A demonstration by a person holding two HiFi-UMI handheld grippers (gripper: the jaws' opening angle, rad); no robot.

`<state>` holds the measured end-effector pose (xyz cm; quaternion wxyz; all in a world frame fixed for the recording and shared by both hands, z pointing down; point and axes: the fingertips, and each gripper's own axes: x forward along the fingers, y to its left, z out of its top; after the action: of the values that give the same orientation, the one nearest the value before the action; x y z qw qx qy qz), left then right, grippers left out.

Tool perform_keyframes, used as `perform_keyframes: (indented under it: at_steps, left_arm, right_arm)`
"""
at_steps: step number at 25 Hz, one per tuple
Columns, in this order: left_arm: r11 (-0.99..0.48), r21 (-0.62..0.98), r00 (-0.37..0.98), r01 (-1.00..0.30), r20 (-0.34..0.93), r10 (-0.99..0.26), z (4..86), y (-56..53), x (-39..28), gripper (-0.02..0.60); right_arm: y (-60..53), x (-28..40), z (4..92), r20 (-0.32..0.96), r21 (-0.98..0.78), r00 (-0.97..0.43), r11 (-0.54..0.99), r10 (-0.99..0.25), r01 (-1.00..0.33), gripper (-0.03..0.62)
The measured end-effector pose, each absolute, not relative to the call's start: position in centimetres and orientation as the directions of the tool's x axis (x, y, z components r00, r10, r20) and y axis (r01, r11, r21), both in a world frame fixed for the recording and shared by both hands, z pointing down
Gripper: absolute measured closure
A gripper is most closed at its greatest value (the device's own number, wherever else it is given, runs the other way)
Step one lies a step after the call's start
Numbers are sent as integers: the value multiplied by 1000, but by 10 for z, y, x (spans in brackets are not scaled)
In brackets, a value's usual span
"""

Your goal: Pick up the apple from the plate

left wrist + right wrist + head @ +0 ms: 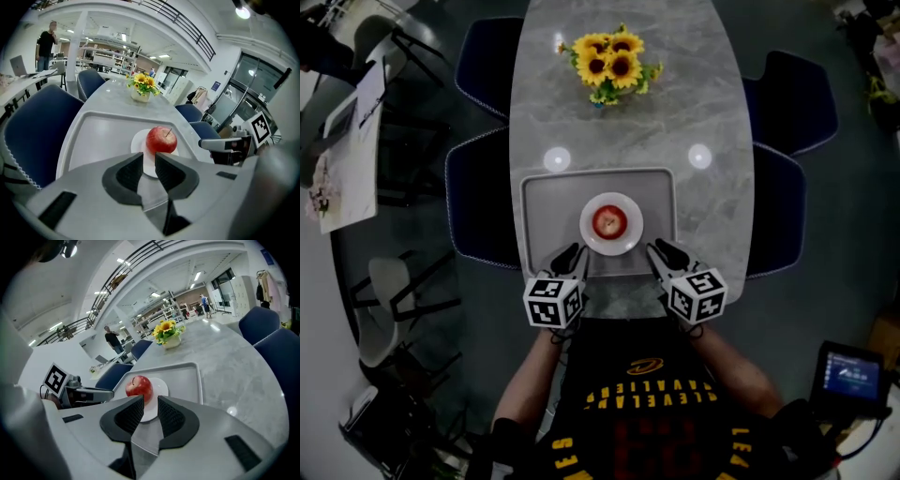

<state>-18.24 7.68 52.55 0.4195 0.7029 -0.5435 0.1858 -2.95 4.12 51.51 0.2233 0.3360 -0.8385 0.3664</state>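
Red apple [609, 222]: 1 | plate [631, 240]: 1 | left gripper [572, 252], right gripper [660, 249]: narrowly open, empty

I see a grey marble counter [581, 122] carrying a grey tray [546, 202]. Beyond the tray, near the counter's far end, stands a bunch of sunflowers [609, 61]. Dark blue chairs [478, 211] flank the tray on both sides. A small lit screen [850, 370] sits well off to its near right.
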Motion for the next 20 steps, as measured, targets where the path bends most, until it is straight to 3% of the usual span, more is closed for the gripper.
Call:
perform_keyframes:
  at_steps: [20]
  left_arm:
    - [67,524,441,-849,772,-457,592,64,-194,515]
  right_arm:
    - [18,-43,588,712,-551,-620,285,-329,-784,502]
